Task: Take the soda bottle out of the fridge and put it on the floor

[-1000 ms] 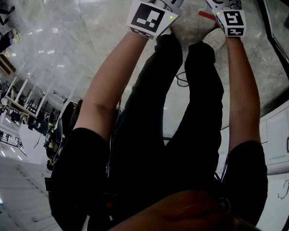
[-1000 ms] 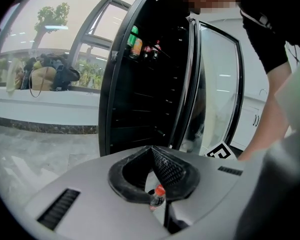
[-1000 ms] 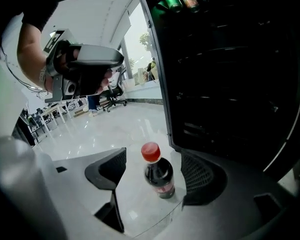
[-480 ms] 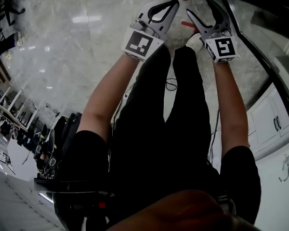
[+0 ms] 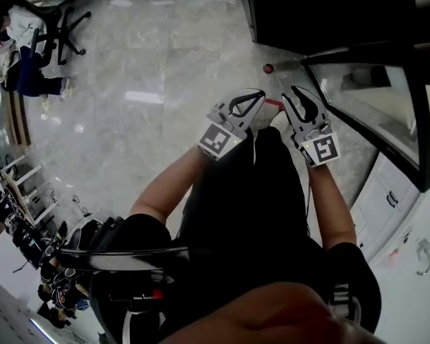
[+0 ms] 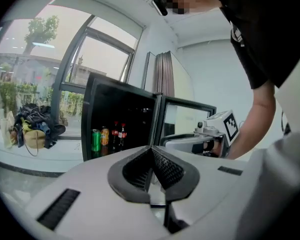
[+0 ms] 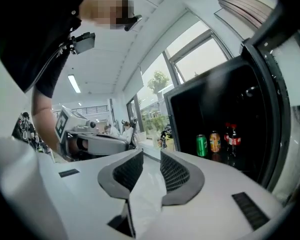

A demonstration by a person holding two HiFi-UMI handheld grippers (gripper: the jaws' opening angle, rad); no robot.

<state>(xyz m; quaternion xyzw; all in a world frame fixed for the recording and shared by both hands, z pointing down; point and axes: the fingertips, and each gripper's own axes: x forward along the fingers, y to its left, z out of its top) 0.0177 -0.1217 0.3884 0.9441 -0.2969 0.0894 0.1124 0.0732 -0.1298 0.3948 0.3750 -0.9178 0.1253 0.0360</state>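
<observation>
Left tool (image 6: 151,149) ribbed, together; right tool (image 7: 151,153) lately closing, narrowly apart, empty; red-capped soda bottle (image 5: 268,68) on marble floor (image 5: 150,63).

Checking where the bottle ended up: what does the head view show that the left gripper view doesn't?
Only the head view: the soda bottle, seen as a red cap, on the floor before the fridge, and an office chair. Only the left gripper view: two red-capped bottles inside the fridge, and a window. Both: the open fridge, the left gripper with jaws together, and the right gripper, whose jaws have just been closing, nothing between them.
</observation>
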